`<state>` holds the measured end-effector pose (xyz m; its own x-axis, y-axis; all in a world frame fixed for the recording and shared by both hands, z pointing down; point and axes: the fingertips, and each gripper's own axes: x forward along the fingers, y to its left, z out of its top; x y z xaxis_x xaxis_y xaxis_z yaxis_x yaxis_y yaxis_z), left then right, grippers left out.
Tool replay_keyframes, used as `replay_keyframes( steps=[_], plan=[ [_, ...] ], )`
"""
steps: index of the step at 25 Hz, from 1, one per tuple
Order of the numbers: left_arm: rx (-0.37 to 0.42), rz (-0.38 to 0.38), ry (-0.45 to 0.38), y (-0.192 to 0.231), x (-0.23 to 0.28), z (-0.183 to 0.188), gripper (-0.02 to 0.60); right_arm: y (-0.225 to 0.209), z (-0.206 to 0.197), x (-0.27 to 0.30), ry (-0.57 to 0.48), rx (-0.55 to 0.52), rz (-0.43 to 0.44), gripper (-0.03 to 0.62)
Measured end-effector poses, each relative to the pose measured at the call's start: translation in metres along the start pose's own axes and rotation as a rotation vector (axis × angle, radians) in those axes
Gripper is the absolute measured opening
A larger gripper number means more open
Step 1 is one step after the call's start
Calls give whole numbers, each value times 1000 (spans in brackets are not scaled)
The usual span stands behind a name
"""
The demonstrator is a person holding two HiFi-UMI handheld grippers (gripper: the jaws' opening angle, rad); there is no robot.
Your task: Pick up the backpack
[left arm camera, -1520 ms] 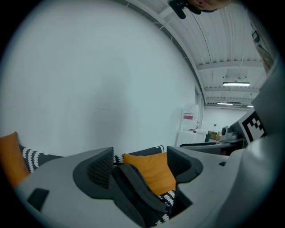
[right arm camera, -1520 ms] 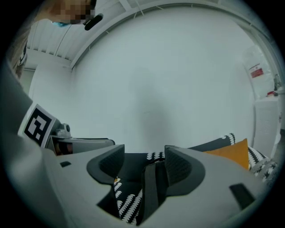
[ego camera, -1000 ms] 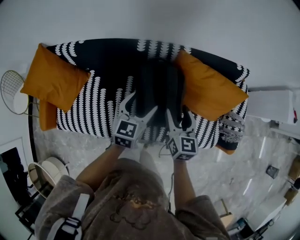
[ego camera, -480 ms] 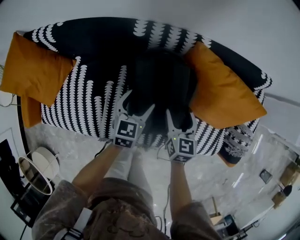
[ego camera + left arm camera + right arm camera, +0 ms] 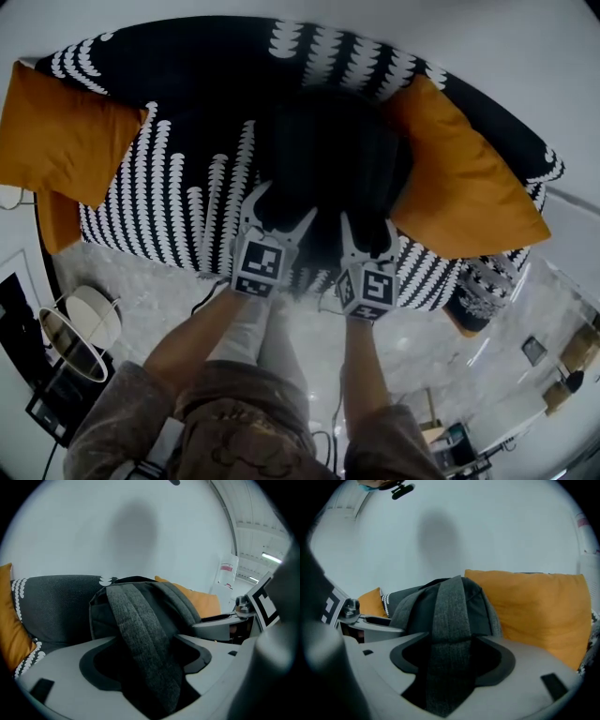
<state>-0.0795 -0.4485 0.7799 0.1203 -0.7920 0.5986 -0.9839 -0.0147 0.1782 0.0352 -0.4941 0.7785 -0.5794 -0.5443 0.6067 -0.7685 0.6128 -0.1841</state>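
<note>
**A:** What's at the far left?

**B:** An orange cushion (image 5: 66, 131), propped at the left end of a black sofa (image 5: 178, 187) patterned with rows of white scallops.

**A:** And where is the backpack?

**B:** The backpack (image 5: 328, 155) is dark grey. It sits in the middle of the seat, leaning against the backrest, with its straps towards the person.

**A:** What about the left gripper?

**B:** The left gripper (image 5: 284, 202) reaches in at the backpack's lower left. Its jaws stand wide apart and have just been closing a little. A grey shoulder strap (image 5: 145, 653) runs down between them with a dark gap on either side, so the pads aren't pinching it.

**A:** And the other one?

**B:** The right gripper (image 5: 368, 223) is just beside it, at the backpack's lower right, pointing the same way. Its jaws are wide too, and have just been closing slightly. The second strap (image 5: 450, 639) hangs straight down through the gap, unclamped.

**A:** So nothing is gripped?

**B:** No. The backpack rests on the sofa.

**A:** What's to the right of it?

**B:** A second orange cushion (image 5: 469, 197), touching the backpack's right side and leaning on the backrest.
</note>
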Motion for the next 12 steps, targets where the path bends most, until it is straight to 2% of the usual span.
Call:
replay_keyframes(
  steps=[4, 8, 10, 11, 12],
  plan=[
    [10, 4, 5, 1, -2, -2, 289, -3, -5, 1, 6, 3, -19, 275],
    [15, 9, 10, 2, -7, -2, 162, -3, -3, -1, 4, 8, -29, 249],
    [31, 8, 15, 2, -10, -2, 78, -3, -2, -7, 0, 0, -37, 97],
    [43, 5, 19, 2, -11, -2, 32, -1, -2, -9, -3, 0, -29, 40],
    [54, 0, 24, 1, -13, -3, 31, 1, -2, -11, -4, 5, -14, 35]
  ],
)
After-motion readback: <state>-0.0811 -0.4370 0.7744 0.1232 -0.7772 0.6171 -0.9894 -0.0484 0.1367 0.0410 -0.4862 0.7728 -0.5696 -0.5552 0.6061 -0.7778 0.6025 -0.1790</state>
